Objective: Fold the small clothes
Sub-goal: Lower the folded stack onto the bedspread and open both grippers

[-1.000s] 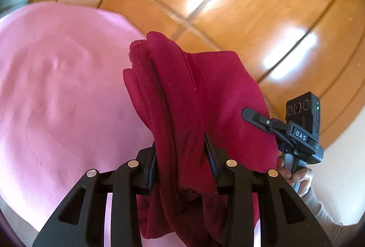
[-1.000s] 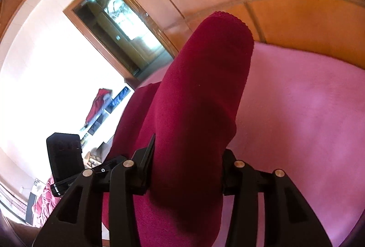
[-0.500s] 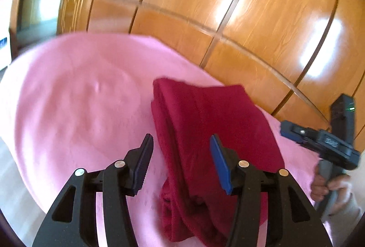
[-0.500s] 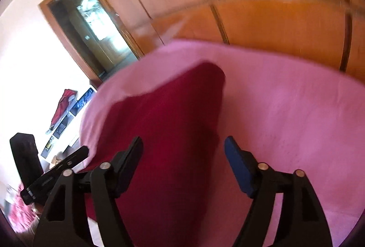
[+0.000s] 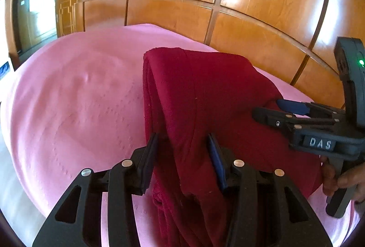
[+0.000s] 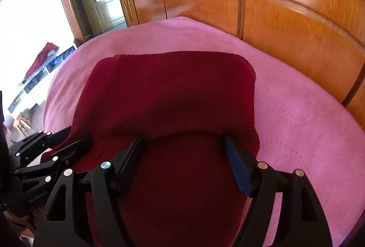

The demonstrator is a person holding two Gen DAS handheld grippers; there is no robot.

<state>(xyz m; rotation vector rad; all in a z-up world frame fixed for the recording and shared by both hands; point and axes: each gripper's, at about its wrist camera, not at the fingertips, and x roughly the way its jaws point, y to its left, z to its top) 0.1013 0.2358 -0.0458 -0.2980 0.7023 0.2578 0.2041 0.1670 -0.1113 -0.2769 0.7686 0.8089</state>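
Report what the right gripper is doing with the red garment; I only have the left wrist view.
Observer: The right gripper sits astride the near fold of the red garment; its jaws are opening with the cloth between them.
Operator: Check the garment's far edge.
Observer: It is scalloped and lies flat on the pink cover, short of the wooden panelling.
Operator: Find my left gripper from that side.
Observer: The left gripper comes in from the lower left at the garment's left edge, jaws closing with a fold between them.
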